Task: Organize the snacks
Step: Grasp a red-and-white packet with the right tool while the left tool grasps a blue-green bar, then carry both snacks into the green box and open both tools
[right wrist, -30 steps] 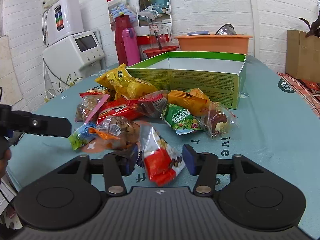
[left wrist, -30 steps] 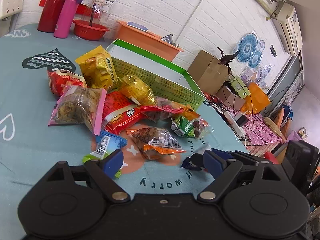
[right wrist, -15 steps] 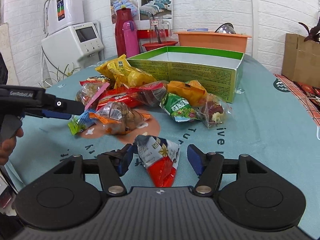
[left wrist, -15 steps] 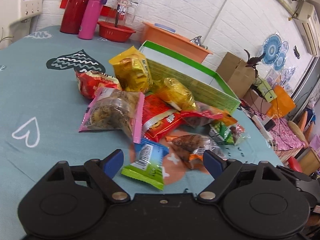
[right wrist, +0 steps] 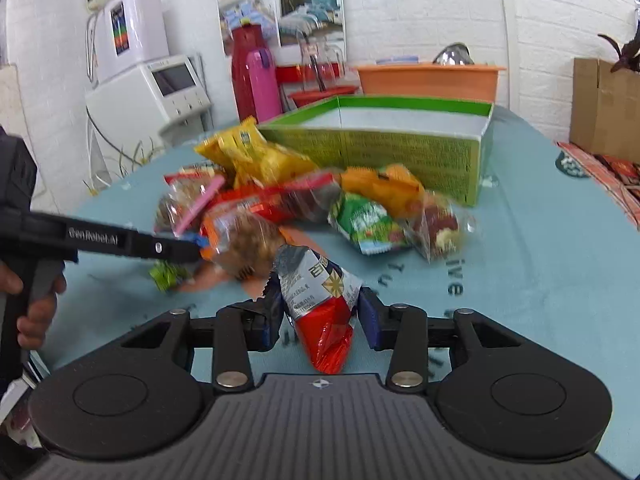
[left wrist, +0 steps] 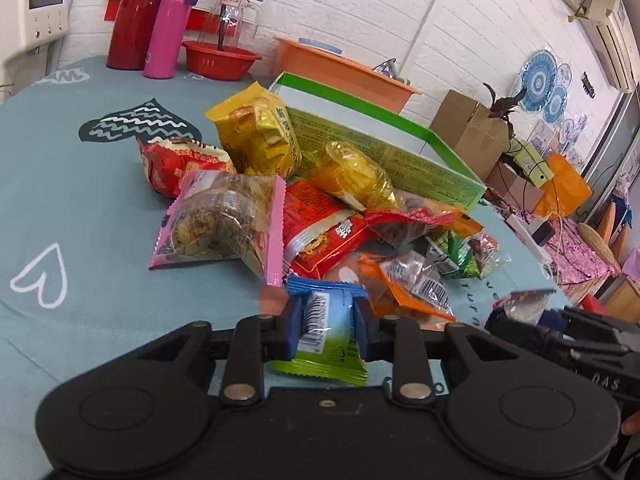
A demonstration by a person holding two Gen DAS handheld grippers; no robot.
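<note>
A pile of snack packets (left wrist: 304,216) lies on the teal tablecloth in front of an open green box (left wrist: 384,148). My left gripper (left wrist: 326,330) is shut on a blue-and-green packet (left wrist: 324,332) at the pile's near edge. My right gripper (right wrist: 320,316) is shut on a red-and-silver packet (right wrist: 320,300), lifted slightly off the cloth. The pile (right wrist: 304,204) and the green box (right wrist: 380,148) lie ahead in the right wrist view. The left gripper (right wrist: 176,252) shows there at the left, and the right gripper's packet (left wrist: 520,304) shows in the left wrist view.
A red flask (left wrist: 132,16), a pink bottle (left wrist: 168,28), a red basket (left wrist: 220,60) and an orange tub (left wrist: 344,68) stand behind the box. A white appliance (right wrist: 148,92) stands far left. Cardboard boxes (left wrist: 468,128) sit beyond the table's right edge.
Both grippers have closed: the left on the blue-and-green packet, the right on the red-and-silver packet, which has tilted up. The left gripper moved forward to the pile's edge.
</note>
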